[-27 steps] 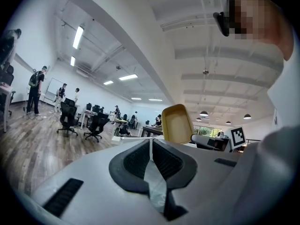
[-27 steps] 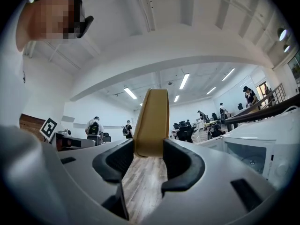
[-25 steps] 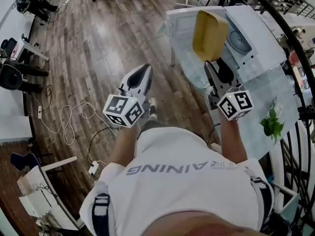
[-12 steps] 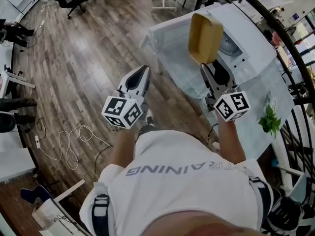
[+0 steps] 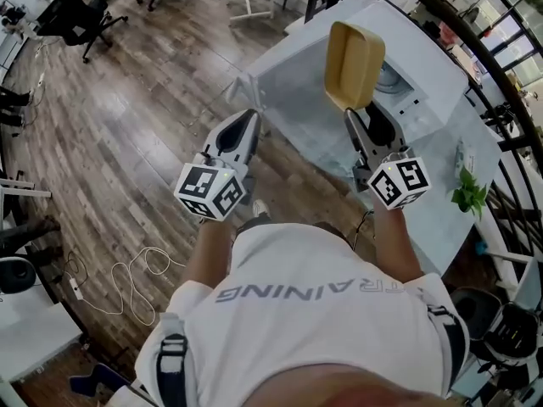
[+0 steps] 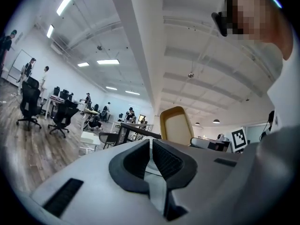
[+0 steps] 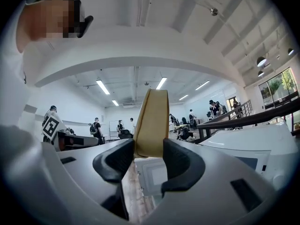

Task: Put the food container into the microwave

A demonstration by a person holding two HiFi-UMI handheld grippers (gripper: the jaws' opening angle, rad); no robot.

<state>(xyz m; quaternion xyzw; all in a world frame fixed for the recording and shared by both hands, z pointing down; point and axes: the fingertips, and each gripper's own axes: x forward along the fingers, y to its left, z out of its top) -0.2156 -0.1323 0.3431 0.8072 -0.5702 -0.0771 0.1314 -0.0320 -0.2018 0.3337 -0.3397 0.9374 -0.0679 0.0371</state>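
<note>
Mustard-yellow plastic, the food container (image 5: 354, 64) was off the surface (image 5: 293, 100) altogether, carried in the air by the right hand-held gripper (image 5: 361, 115). That gripper's jaws pinched one short end of the container between them. The rim was probably the only part thin enough to fit the jaws, and gripping it there left the container standing on end, its hollow turned toward the person's left. It looked empty, which would explain why it could be carried that way.

In the head view it hung in front of a white appliance (image 5: 411, 91), most likely the microwave, which stood on the surface back from its near edge. Whether the door was open could not be made out.

The left hand-held gripper (image 5: 246, 124) had its jaws pressed together on nothing. It was held level beside the other, out past the surface's near-left corner and over the wood floor (image 5: 127, 142), seemingly kept free for the door. The container was not yet inside.
</note>
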